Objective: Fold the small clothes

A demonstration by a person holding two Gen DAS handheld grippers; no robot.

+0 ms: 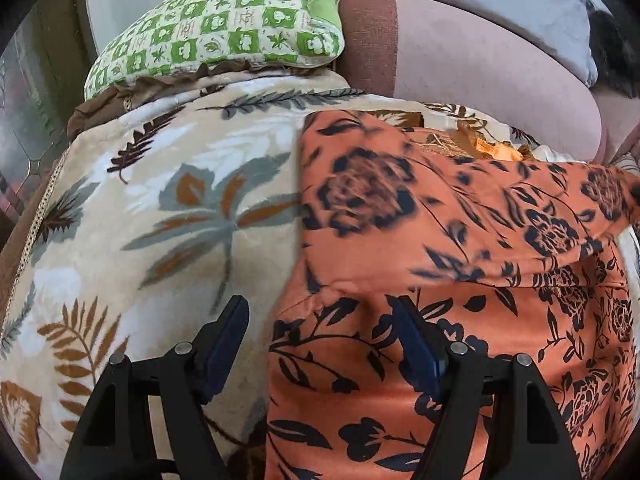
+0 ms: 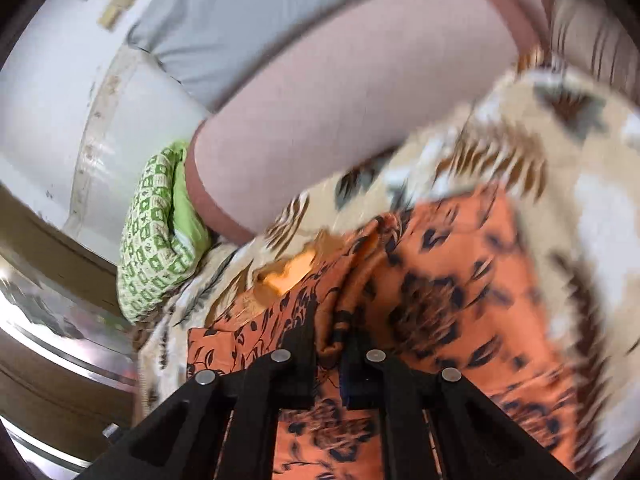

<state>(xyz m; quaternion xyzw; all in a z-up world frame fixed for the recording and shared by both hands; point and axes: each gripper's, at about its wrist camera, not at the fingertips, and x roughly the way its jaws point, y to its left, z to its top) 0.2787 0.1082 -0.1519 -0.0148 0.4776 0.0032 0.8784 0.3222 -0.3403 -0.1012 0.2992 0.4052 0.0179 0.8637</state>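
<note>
Garment (unlabelled), right gripper pinching fold

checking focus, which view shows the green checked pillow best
The left wrist view: the green-and-cream checked fabric pillow lies broad and sharp there, its printed squares readable. The right wrist view catches it edge-on, smaller and motion-blurred beside the pink bolster.

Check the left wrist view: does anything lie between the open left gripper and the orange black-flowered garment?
Nothing visible does. The left gripper stands open straight over the orange black-flowered garment, at its edge on the cream leaf-print blanket.
</note>
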